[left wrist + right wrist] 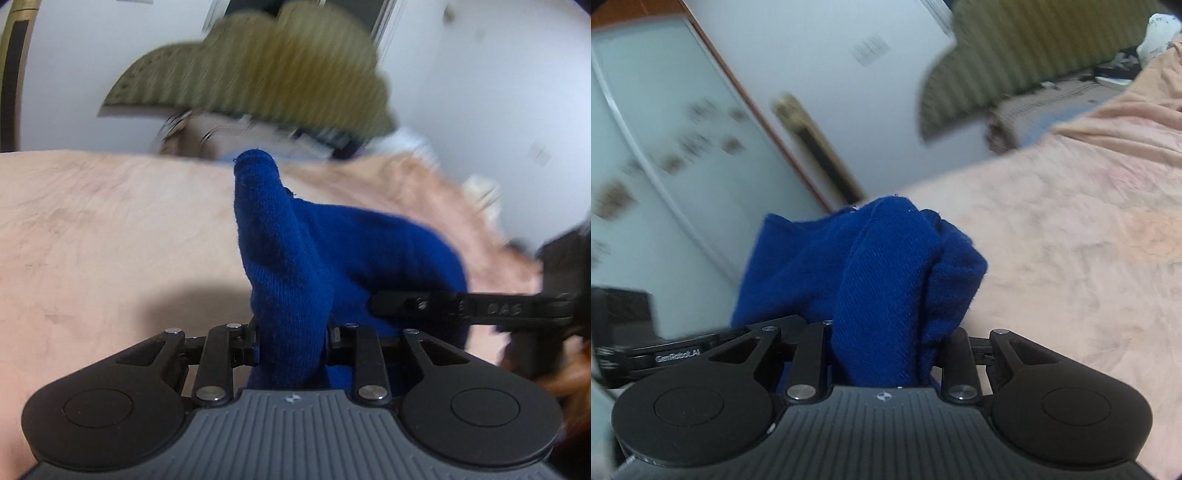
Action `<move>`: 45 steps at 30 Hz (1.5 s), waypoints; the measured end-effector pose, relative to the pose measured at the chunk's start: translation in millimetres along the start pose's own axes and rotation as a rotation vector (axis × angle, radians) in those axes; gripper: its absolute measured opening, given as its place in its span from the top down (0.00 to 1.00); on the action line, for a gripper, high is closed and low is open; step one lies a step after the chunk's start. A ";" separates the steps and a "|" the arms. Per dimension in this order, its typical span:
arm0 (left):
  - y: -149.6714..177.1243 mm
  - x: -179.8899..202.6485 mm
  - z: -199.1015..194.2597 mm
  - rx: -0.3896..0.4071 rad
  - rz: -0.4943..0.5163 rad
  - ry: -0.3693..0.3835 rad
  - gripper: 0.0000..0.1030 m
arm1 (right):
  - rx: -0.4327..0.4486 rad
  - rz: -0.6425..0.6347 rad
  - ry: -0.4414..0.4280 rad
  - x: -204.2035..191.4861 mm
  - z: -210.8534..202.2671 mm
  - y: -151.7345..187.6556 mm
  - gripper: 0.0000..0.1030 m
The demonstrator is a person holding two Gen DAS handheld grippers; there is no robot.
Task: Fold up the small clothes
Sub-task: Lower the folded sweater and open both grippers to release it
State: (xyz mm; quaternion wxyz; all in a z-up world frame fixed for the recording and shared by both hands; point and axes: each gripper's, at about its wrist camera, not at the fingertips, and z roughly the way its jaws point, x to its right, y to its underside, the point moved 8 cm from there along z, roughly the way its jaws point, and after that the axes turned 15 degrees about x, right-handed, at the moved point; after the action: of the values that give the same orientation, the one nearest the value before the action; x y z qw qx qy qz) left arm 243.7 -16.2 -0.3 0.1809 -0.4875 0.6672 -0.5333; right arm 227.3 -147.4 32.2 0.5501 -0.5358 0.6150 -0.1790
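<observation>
A dark blue knitted garment (295,258) is held up above a bed with a pink sheet (110,229). My left gripper (291,343) is shut on one bunched part of it, and the cloth stands up between the jaws. My right gripper (882,347) is shut on another bunched part of the same blue garment (886,266). The right gripper's finger (461,306) shows from the side in the left wrist view, against the cloth. The left gripper's body (646,354) shows at the left edge of the right wrist view. The fingertips of both grippers are hidden by cloth.
An olive striped headboard (258,66) stands behind the bed, with blurred clutter (258,133) at its foot. A white wall and a wood-framed glass door (665,129) are on the right wrist view's left. The pink sheet (1071,240) spreads to the right.
</observation>
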 end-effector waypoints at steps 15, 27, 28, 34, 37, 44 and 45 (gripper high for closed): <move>27.3 -17.1 -46.5 -0.001 0.058 -0.251 0.17 | 0.020 -0.400 0.133 -44.4 -45.6 64.0 0.35; 72.3 -1.6 -67.4 -0.097 0.104 -0.414 0.17 | -0.076 -0.335 0.344 -20.7 -65.9 110.9 0.11; 75.4 0.8 -68.8 -0.106 0.112 -0.414 0.17 | -0.095 -0.331 0.389 -13.6 -66.1 116.0 0.13; 91.1 12.1 -88.7 -0.110 0.164 -0.463 0.16 | -0.002 -0.270 0.404 -19.5 -89.4 112.8 0.08; 94.9 16.4 -93.8 -0.113 0.148 -0.464 0.16 | -0.064 -0.282 0.460 -11.6 -89.1 127.7 0.07; 103.3 20.9 -105.2 -0.115 0.153 -0.466 0.16 | -0.005 -0.229 0.441 -33.5 -108.8 121.9 0.04; 103.6 21.2 -106.2 -0.112 0.147 -0.464 0.16 | -0.005 -0.229 0.434 -36.6 -109.7 123.3 0.04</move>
State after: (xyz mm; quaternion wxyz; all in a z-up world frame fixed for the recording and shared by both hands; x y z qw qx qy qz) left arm 105.8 18.2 -47.5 0.3405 -0.5564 0.6699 -0.3546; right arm 68.4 -111.9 -13.6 0.3797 -0.5525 0.6545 -0.3496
